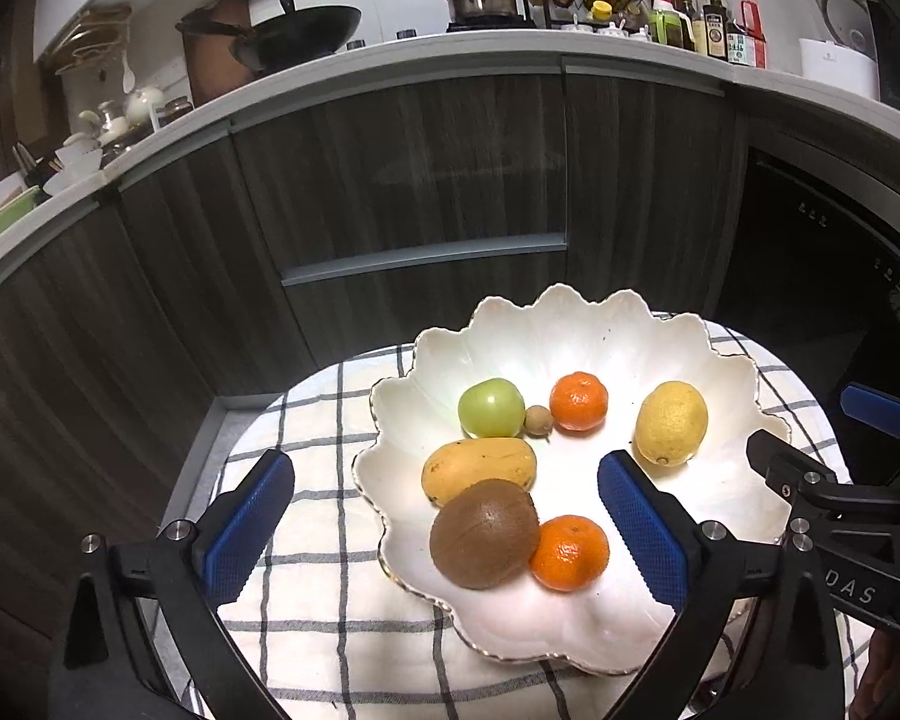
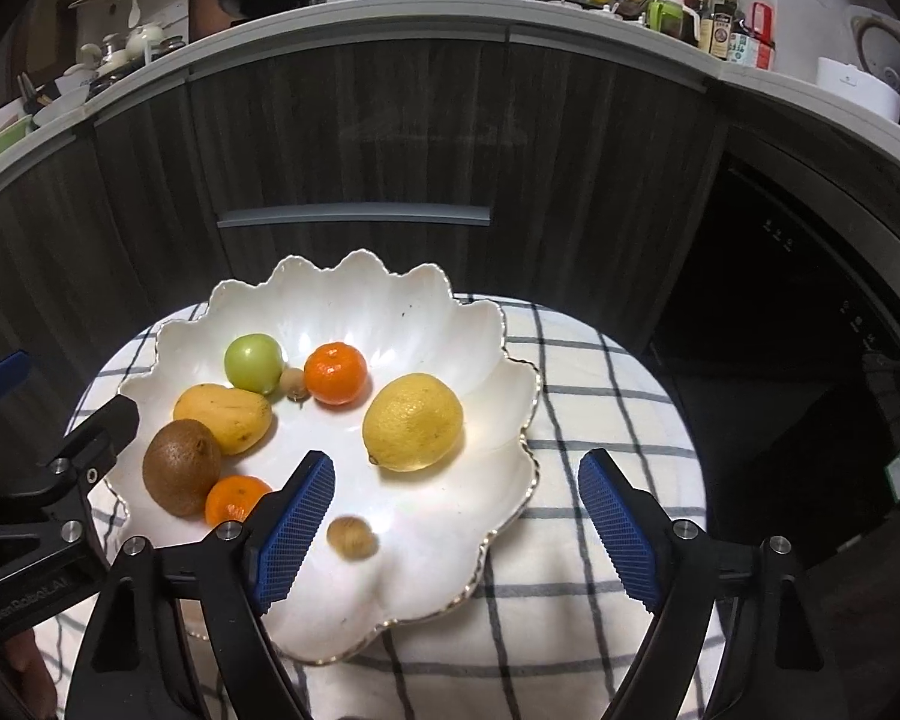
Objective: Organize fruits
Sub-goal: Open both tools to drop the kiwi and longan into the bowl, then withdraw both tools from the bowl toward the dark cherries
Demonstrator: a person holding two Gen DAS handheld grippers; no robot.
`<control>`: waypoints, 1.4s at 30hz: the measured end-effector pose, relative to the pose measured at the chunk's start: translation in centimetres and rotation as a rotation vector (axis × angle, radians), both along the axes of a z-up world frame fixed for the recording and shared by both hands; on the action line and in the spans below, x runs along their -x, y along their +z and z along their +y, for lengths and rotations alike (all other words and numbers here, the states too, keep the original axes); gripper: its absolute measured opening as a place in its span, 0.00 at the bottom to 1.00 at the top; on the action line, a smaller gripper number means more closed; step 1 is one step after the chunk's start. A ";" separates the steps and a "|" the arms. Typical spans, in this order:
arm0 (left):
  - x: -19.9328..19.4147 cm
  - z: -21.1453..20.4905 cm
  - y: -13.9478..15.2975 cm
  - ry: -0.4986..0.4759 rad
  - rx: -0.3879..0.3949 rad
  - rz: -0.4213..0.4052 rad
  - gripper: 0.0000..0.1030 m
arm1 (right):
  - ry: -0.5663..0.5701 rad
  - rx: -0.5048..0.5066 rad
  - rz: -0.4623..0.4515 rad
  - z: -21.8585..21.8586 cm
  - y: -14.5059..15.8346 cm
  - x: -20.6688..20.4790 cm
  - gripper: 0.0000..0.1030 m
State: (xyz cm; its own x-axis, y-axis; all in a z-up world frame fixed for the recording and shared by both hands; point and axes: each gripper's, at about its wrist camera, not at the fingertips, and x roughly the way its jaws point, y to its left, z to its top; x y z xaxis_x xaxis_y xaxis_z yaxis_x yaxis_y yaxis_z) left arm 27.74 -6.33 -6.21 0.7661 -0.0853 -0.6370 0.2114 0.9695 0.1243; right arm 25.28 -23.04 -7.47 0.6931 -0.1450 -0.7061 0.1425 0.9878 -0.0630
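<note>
Your left gripper (image 1: 444, 522) hung with its jaws spread wide and empty above the near rim of the bowl (image 1: 570, 324), its blue pads (image 1: 243, 525) well apart. Between those pads and just ahead lay the kiwi (image 1: 485, 533), touching the near orange (image 1: 569, 552) on its right and the mango (image 1: 479, 469) beyond it. Farther ahead sat the green fruit (image 1: 491, 408), a small brown fruit (image 1: 537, 420) just right of it, then the far orange (image 1: 578, 402). The lemon (image 1: 672, 423) lay ahead and to the right, apart from the rest.

Your right gripper (image 2: 456, 525) also stood open, gripping nothing. A blurred small brown nut-like fruit (image 2: 352, 537) lay in the bowl between its pads, closer to the left pad (image 2: 291, 528) and touching neither. The lemon sat just ahead of that gripper, the other fruit ahead and to its left. No earlier frame was given to you, so only this instant could be told.

The bowl stood on a checked cloth (image 2: 600, 408), in front of dark cabinets (image 1: 390, 180).
</note>
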 end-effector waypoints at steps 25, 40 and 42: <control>7.2 0.0 3.3 0.013 0.029 -0.055 1.00 | -0.064 -0.031 -0.064 -1.2 3.5 7.3 0.82; 10.0 -1.2 2.2 0.015 0.034 -0.050 1.00 | -0.121 -0.059 -0.056 -3.0 2.3 10.5 0.82; 10.2 -1.4 1.9 0.013 0.033 -0.044 1.00 | -0.130 -0.051 -0.053 -3.3 1.9 10.9 0.82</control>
State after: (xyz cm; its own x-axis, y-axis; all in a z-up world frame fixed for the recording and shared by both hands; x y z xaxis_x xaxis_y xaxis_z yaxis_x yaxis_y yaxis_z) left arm 17.55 -7.74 -4.33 0.7943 -0.0955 -0.6000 0.1934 0.9759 0.1006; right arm 14.39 -26.29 -5.55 0.7072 -0.2002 -0.6781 0.2708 0.9626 -0.0018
